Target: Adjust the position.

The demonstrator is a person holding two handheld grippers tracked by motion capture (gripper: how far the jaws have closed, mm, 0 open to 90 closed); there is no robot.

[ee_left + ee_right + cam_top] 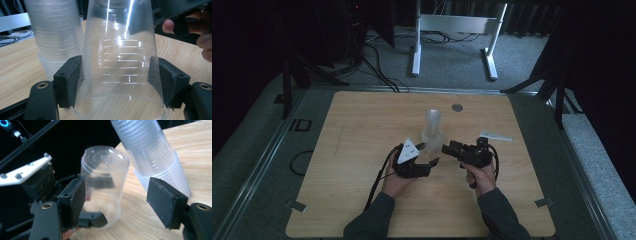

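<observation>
beside the cup stack (56, 37), left gripper (117, 82) jaws clamp a clear ribbed cup (120, 57); right gripper (117, 205) jaws apart.

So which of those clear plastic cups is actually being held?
The single upside-down cup, clamped between the pads of the left gripper. The other cups sit nested in a stack beside it on the table, untouched by either gripper.

Stack of cups (432, 126) stands mid-tabletop (362, 130), and 1 single cup (120, 70) sits upside down just before it, between the left gripper (432, 154) fingers (68, 80). Right gripper (446, 148) faces in from the right. Behind it lies a flat strip (495, 136).
</observation>
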